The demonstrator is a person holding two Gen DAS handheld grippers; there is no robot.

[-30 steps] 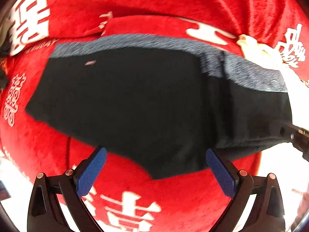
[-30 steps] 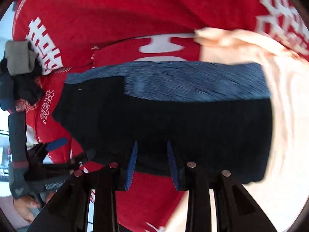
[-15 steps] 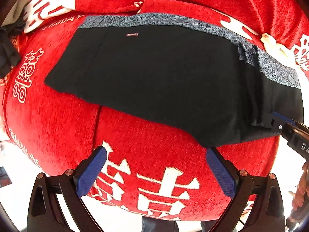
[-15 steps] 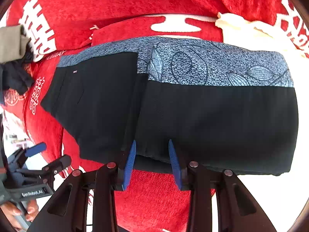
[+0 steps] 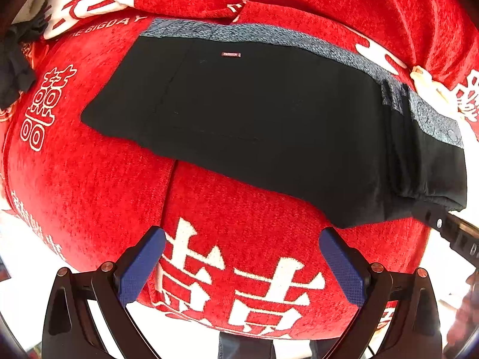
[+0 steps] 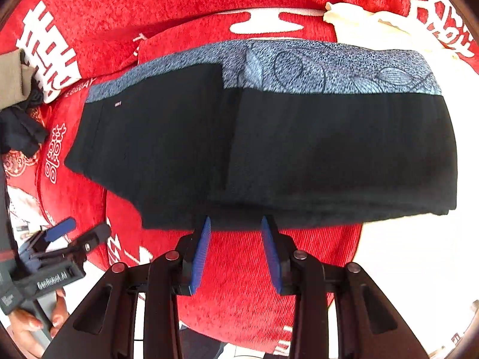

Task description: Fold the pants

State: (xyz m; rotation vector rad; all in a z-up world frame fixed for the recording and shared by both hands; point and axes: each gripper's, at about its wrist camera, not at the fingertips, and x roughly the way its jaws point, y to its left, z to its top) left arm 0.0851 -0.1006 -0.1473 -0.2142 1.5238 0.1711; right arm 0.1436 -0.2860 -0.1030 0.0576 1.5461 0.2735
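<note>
Black pants with a blue-grey patterned waistband lie flat on a red sofa cover. Their right part is folded over the rest. My left gripper is open and wide, held back over the red cover, short of the pants' near edge. It also shows at the lower left of the right wrist view as the left gripper. My right gripper stands narrowly open with its tips at the pants' near edge and only red cover between the fingers. The left wrist view catches the right gripper at the pants' right corner.
A cream cloth lies behind the pants at the right. A dark garment and an olive-grey item sit at the far left. A hand holds the left tool. The sofa's front edge drops off just below both grippers.
Both grippers have drawn back toward the sofa's front. The left one no longer hangs over the pants, and the pants' edge has slipped out from between the right fingers.
</note>
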